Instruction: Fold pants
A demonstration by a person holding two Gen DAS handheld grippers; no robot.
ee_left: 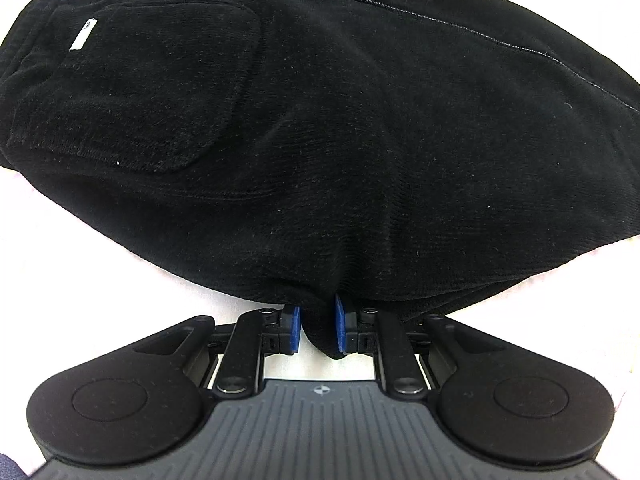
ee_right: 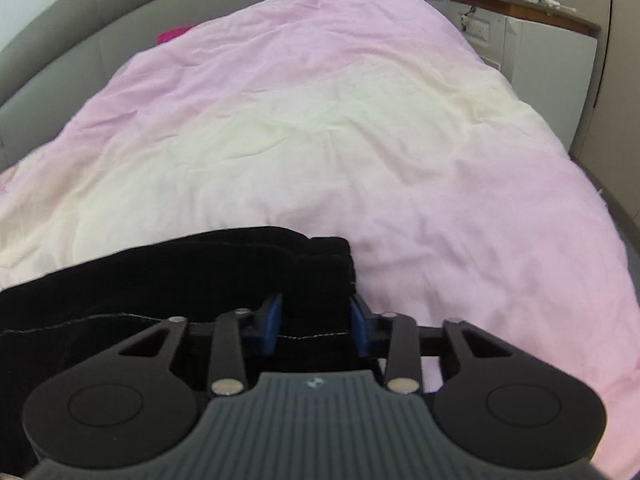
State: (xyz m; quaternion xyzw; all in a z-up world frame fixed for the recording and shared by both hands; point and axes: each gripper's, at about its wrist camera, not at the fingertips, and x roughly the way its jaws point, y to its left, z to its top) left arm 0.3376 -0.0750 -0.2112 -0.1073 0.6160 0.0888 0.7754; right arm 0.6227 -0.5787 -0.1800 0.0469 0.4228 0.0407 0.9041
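Both grippers, left (ee_left: 317, 330) and right (ee_right: 316, 326), clamp the pants (ee_left: 320, 128); keep edges aligned over the bed (ee_right: 360, 120).

pants (ee_left: 360, 140): black fleecy knit cloth, matt, fuzzy nap, linty, pale stitched seam; small white woven tag (ee_left: 83, 35); left gripper (ee_left: 317, 330): matt black plastic, blue rubbery pads, ribbed grey body; right gripper (ee_right: 316, 326): same finish, shiny metal pivot pins; duvet (ee_right: 360, 120): pink-cream cotton-like cloth, matt, creased; headboard (ee_right: 60, 40): smooth grey leather-look padding
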